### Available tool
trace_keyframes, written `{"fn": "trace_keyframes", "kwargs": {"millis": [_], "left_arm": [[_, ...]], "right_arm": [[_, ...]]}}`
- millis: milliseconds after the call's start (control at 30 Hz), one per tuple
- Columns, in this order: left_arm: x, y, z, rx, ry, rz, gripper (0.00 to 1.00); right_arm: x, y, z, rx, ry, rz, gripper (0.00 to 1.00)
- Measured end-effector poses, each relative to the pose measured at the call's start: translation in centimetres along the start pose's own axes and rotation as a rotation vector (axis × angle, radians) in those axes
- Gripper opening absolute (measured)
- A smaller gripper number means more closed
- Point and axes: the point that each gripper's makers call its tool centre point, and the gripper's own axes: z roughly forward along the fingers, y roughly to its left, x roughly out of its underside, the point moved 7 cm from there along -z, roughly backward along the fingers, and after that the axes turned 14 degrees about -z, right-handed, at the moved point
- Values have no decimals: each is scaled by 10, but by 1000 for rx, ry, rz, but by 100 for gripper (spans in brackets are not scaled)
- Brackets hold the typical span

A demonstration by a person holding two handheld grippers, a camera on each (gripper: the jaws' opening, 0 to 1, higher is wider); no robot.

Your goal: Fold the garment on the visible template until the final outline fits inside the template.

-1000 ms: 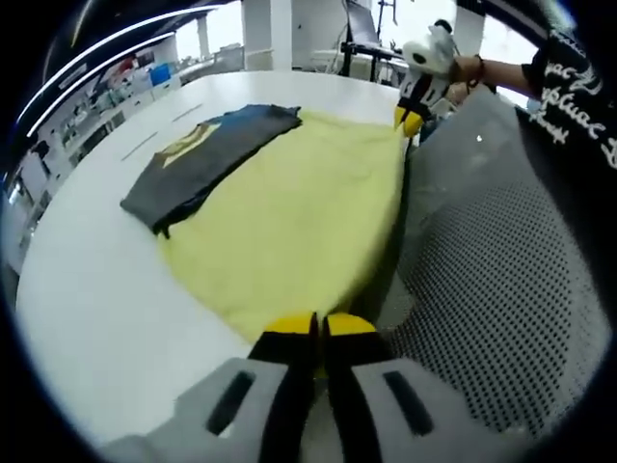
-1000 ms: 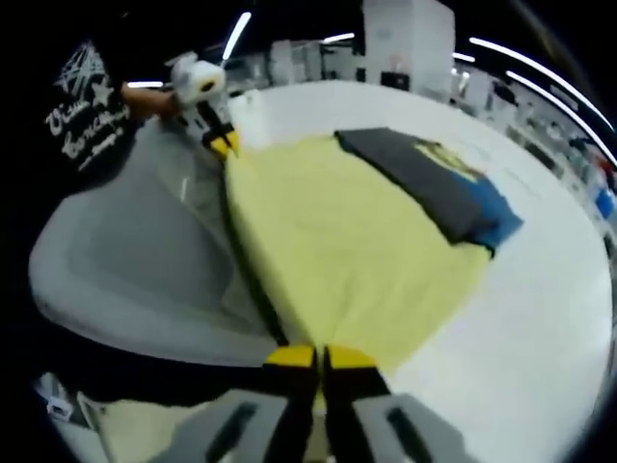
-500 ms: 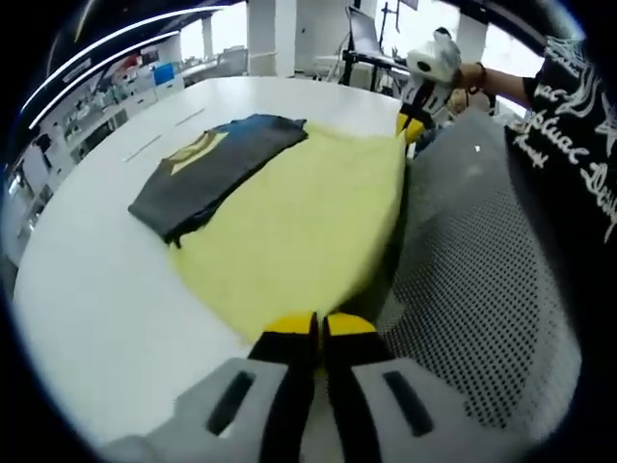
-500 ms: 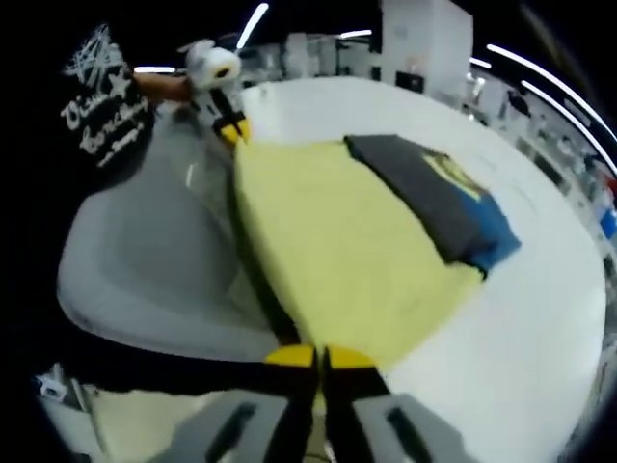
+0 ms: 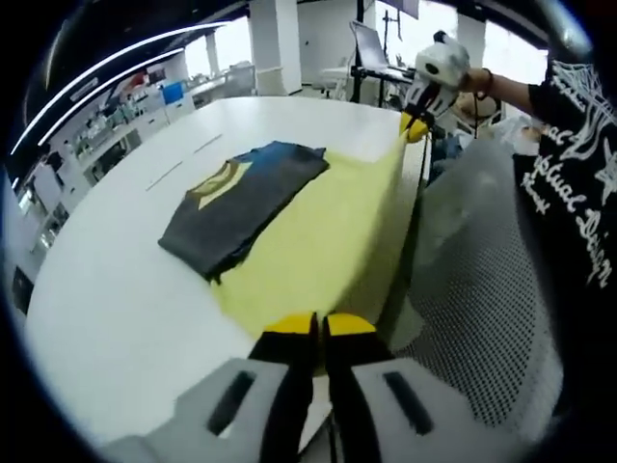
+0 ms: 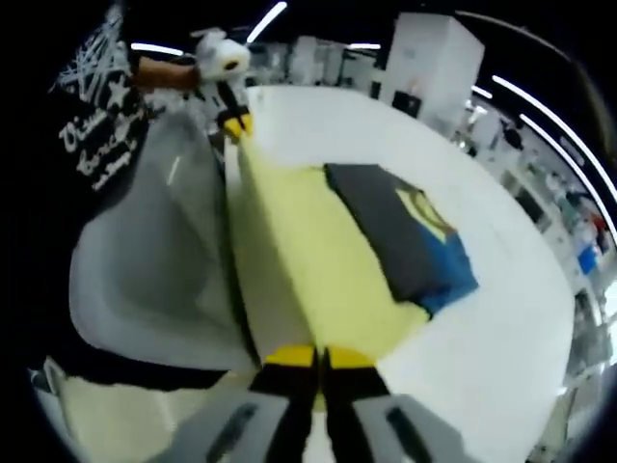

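Note:
A folded dark grey garment [image 5: 241, 198] with a yellow print and a blue part lies on the far half of a yellow template sheet [image 5: 333, 231] on the white table [image 5: 116, 289]. My left gripper [image 5: 314, 328] is shut on one near corner of the sheet. My right gripper [image 5: 415, 125] pinches the other near corner, held by a hand. In the right gripper view the right gripper [image 6: 320, 359] is shut on the sheet [image 6: 308, 260], the left gripper [image 6: 234, 123] holds the far corner, and the garment [image 6: 395, 236] rests beyond. The sheet's near edge is lifted off the table.
A grey perforated mesh surface [image 5: 472, 289] sits below the lifted edge, on the person's side, seen as a grey shape [image 6: 145, 251] in the right gripper view. The person's black printed shirt [image 5: 578, 164] is close by. Shelves and desks stand beyond the table [image 6: 482, 338].
Both grippers have raised the sheet's near edge, so the sheet now slopes and looks narrower. The garment stays folded on it. Both stay shut on the corners.

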Motion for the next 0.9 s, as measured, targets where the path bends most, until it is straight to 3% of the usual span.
{"fn": "trace_keyframes", "kwargs": {"millis": [300,900], "left_arm": [[-30,20,-5,-56,-69,25,0],[-86,44,-7,-126,-114,119,0]], "right_arm": [[-12,-28,-8,77,4,-40,0],[-29,-86,-14,196,20,-115,0]]}}
